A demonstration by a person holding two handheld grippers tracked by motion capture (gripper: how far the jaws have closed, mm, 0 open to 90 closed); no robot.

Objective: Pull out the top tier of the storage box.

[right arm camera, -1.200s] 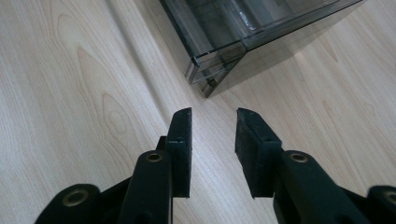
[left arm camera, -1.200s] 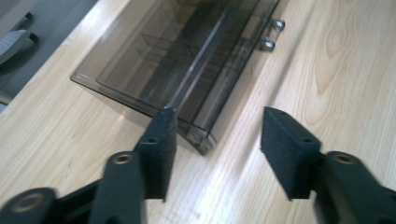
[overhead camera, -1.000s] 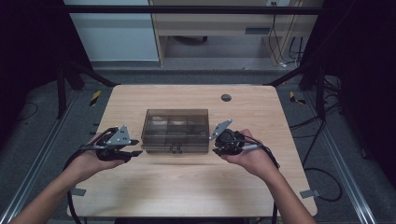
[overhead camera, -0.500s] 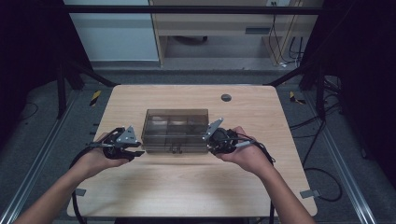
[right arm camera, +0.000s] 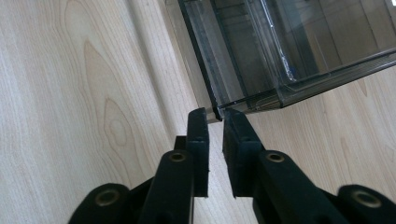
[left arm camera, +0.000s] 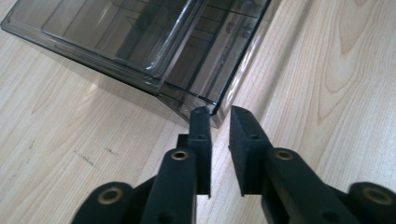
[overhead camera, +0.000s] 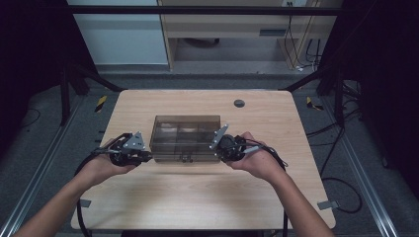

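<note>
Smoked clear plastic box [overhead camera: 185, 138], mid-tabletop [overhead camera: 197, 197]: likely light, rigid, slick and crack-prone, best taken by its near corners, where left gripper [left arm camera: 219, 119] and right gripper [right arm camera: 215, 116], jaws just closing to a narrow gap, pinch the rim.

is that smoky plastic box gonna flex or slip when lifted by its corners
The plastic box looks thin-walled and rigid, so probably stiff yet light. Its glossy walls may slip. Each gripper's fingers sit at just a corner lip, so it could tilt.
</note>
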